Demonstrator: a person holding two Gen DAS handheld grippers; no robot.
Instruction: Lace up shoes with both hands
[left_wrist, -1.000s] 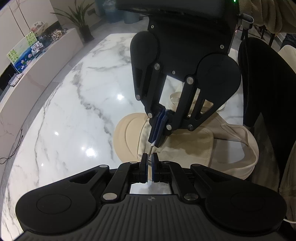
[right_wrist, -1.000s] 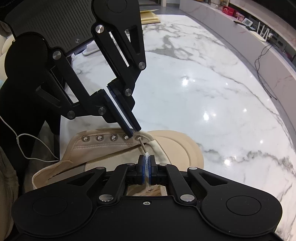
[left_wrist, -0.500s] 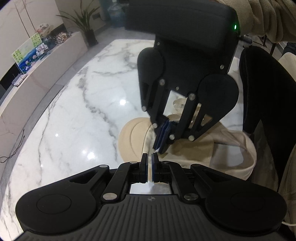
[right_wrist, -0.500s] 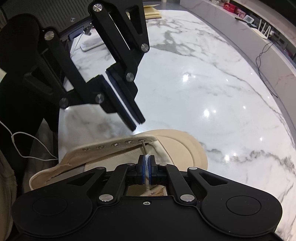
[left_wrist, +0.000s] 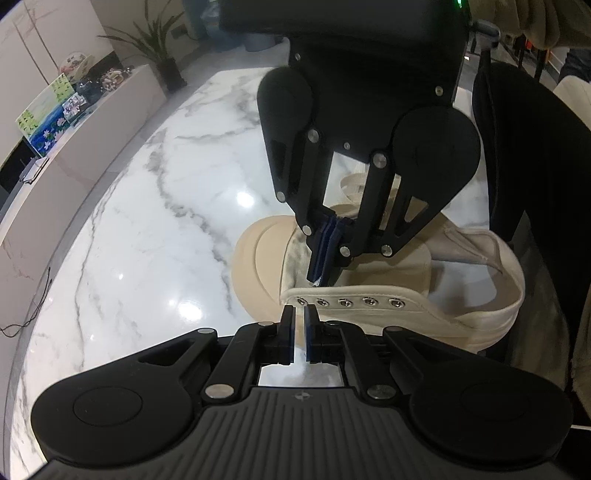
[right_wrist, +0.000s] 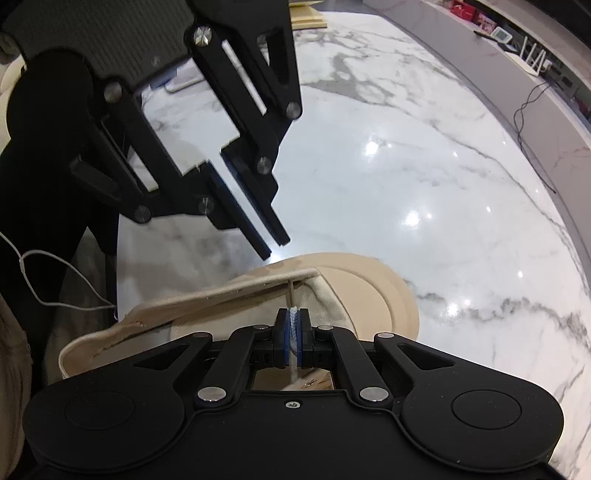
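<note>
We are working over a white marble table (left_wrist: 140, 229) that fills most of both views, with one cream canvas shoe (left_wrist: 406, 295) lying near its near edge, toe cap pointing toward the far side. By our reading the lacing has barely begun. In the left wrist view a row of metal eyelets (left_wrist: 354, 302) runs along the near flap, and every one we can see there is bare; no lace crosses the tongue anywhere.

What we do have is one lace end in play. Our right gripper (right_wrist: 293, 328) has its pads closed together on the white lace (right_wrist: 293, 321), and a short taut stretch of it runs up to the edge of the far flap beside the toe cap, seemingly through the frontmost eyelet there, though the hole itself is hidden in this view.

Our left gripper (right_wrist: 275, 247) hangs just above that same spot, apart from the shoe. Its fingers stand a narrow slit apart with nothing between them.

So, as we judge it, one eyelet at most is threaded. All the rest of the criss-cross, and any knot, is left to do.
</note>
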